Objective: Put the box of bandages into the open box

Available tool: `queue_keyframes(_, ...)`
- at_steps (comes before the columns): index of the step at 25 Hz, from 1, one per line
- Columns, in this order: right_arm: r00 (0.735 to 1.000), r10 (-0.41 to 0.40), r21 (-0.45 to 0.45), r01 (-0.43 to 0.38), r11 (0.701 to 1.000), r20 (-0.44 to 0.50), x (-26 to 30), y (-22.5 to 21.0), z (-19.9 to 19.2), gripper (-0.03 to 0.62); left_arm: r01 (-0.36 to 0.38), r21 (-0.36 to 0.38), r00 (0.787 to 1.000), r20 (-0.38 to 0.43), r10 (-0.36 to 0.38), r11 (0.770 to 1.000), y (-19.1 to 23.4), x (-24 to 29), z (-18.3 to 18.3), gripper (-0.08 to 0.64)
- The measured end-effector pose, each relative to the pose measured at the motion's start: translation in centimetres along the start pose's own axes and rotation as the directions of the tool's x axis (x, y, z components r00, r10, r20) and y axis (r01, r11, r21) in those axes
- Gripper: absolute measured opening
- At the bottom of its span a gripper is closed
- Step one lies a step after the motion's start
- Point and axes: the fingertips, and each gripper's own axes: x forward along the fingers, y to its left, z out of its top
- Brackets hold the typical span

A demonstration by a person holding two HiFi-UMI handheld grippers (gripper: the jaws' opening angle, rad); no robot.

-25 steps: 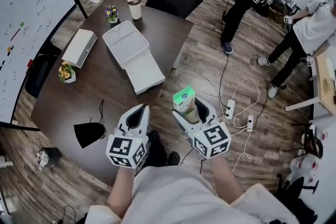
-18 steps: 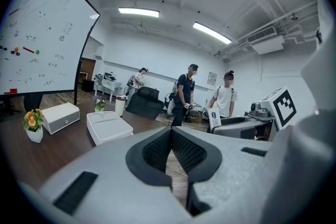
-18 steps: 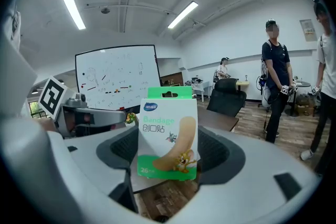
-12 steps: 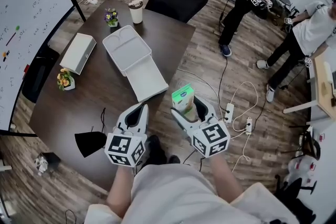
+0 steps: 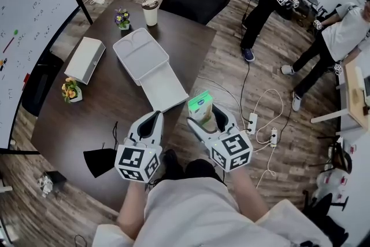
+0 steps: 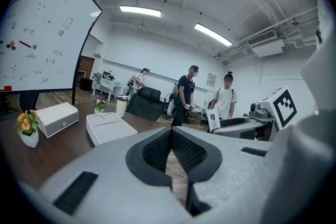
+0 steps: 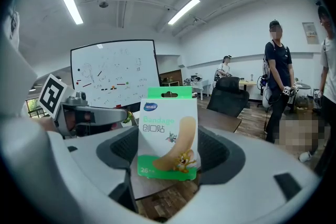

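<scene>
A white and green cardboard box of bandages (image 7: 168, 134), printed "Bandage" and "创口贴" beside a cartoon cat and mouse on a plaster, is held upright between the jaws of the right gripper (image 5: 203, 117), which are clamped against its sides. It is seen just off the near edge of the dark wooden table (image 5: 110, 107), apart from the white open box (image 5: 165, 87) lying there. The left gripper (image 6: 170, 140) is seen with jaws pressed together, nothing between them
</scene>
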Motion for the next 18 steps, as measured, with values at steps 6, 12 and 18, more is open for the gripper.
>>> queue_keyframes(6, 1.0, 0.012, -0.008, -0.012, 1.0, -0.012, 0.7, 0.7, 0.0, 0.351, 0.001, -0.007, 1.0, 0.0, -0.001, 1.0, 0.3, -0.2, 0.0, 0.003)
queue_keyframes(12, 0.999, 0.027, -0.01, -0.027, 1.0, -0.033, 2.1, 0.9, -0.1, 0.351, -0.017, -0.019, 1.0, -0.01, 0.017, 1.0, 1.3, -0.3, -0.4, 0.003)
queue_keyframes(18, 0.995, 0.069, -0.024, -0.071, 0.997, -0.073, 4.0, 0.9, -0.5, 0.351, -0.06, -0.033, 0.998, -0.007, 0.06, 0.998, 2.4, 0.1, -0.2, 0.003)
